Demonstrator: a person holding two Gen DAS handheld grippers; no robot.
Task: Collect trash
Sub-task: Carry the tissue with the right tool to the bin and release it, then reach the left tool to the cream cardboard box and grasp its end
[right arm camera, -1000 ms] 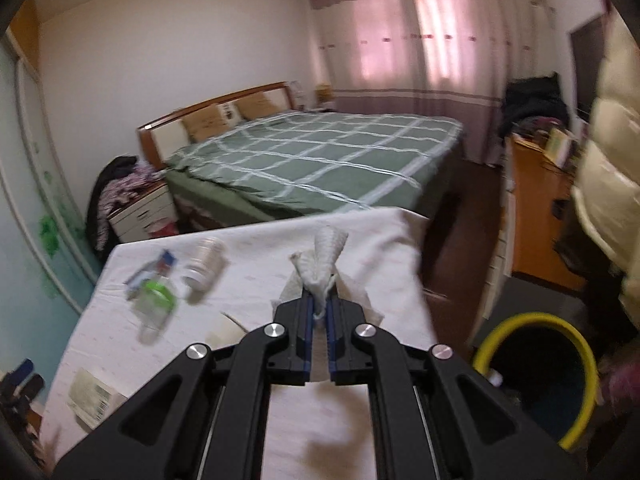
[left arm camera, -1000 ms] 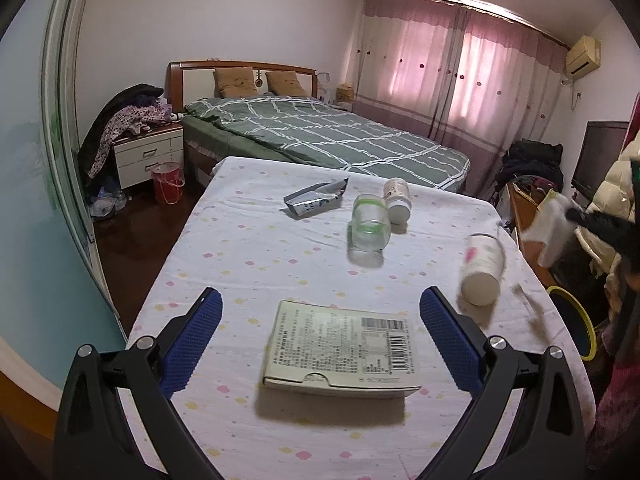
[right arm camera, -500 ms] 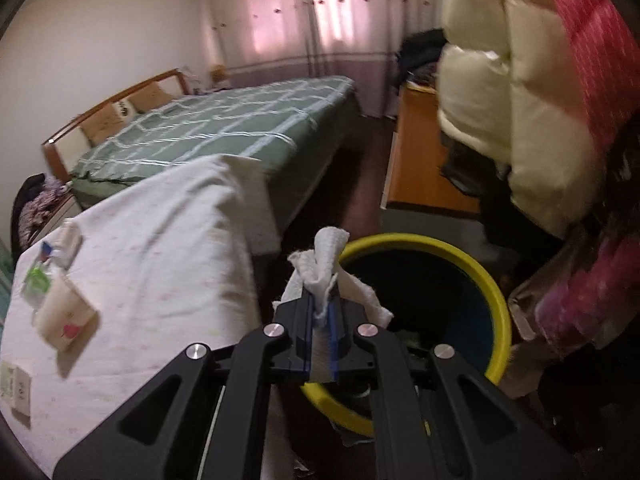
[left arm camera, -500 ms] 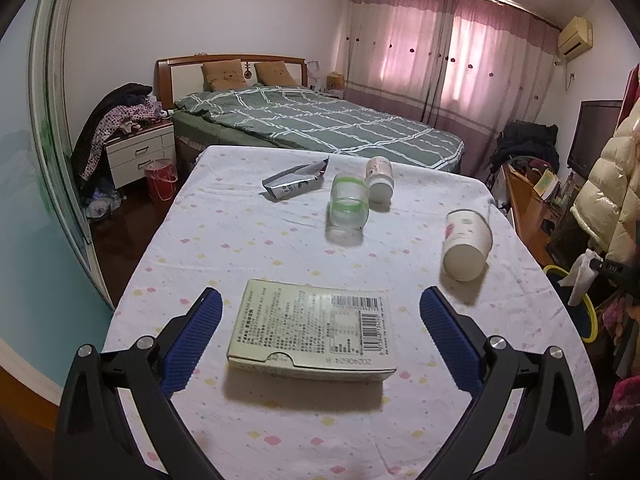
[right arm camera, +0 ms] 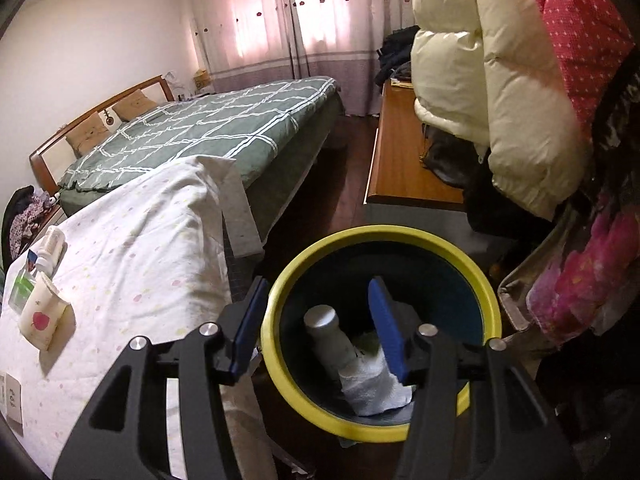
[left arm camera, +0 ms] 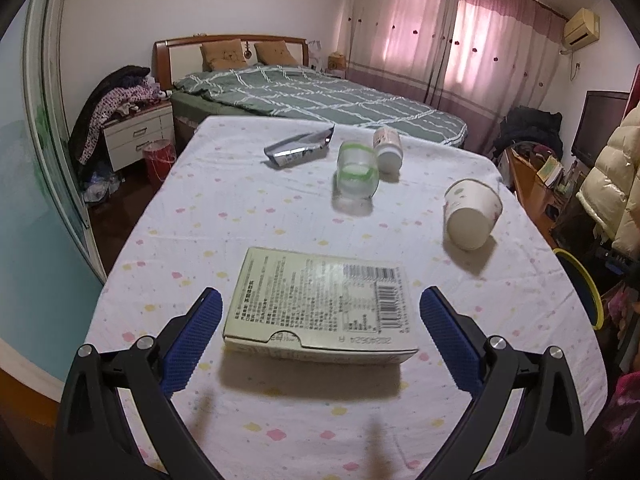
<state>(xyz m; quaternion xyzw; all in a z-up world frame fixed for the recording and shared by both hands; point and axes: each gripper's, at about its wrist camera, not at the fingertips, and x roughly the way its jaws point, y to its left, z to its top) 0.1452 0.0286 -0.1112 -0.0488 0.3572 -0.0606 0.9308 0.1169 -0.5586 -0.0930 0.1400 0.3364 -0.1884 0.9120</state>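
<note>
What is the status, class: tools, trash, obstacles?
Right tool just opened, empty; crumpled white tissue in yellow-rimmed bin. Left tool open around flat cardboard box.

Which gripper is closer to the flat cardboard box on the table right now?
Left. The left gripper is open with the cardboard box between its fingers; the right gripper is open off the table's side, over the yellow-rimmed bin.

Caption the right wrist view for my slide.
Open right claw above the yellow bin, tissue dropped inside.

The flat pale cardboard box (left arm camera: 320, 304) bears a barcode, fine print too small to read, and upside-down "20240524".
</note>
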